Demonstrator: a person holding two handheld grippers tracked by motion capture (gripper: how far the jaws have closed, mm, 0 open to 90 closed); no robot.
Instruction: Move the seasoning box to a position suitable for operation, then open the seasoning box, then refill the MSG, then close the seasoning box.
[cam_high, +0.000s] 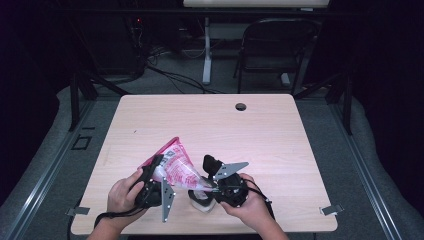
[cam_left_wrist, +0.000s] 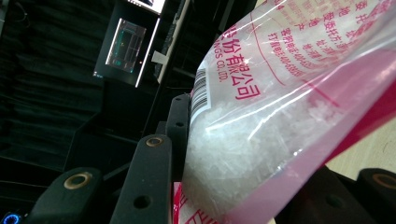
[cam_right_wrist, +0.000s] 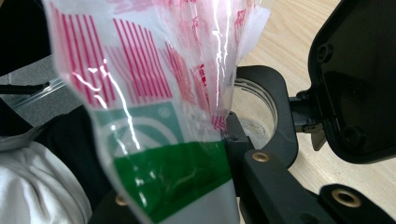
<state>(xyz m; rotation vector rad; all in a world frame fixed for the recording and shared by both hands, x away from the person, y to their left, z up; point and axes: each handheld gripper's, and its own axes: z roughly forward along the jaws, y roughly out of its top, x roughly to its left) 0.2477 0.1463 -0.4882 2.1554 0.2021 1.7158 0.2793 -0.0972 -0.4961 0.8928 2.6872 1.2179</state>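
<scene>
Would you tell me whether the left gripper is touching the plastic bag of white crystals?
Touching. The left gripper view shows the bag pressed between the left gripper and its black jaws.

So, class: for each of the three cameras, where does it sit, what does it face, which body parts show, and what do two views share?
High view: fixed above the near table edge, looking forward and down; both hands, left gripper, right gripper.
Left gripper view: rides that gripper, facing the bag of white crystals between its jaws.
Right gripper view: rides that gripper, facing the bag's printed end over a jar.
Shared: the bag, in all three.
</scene>
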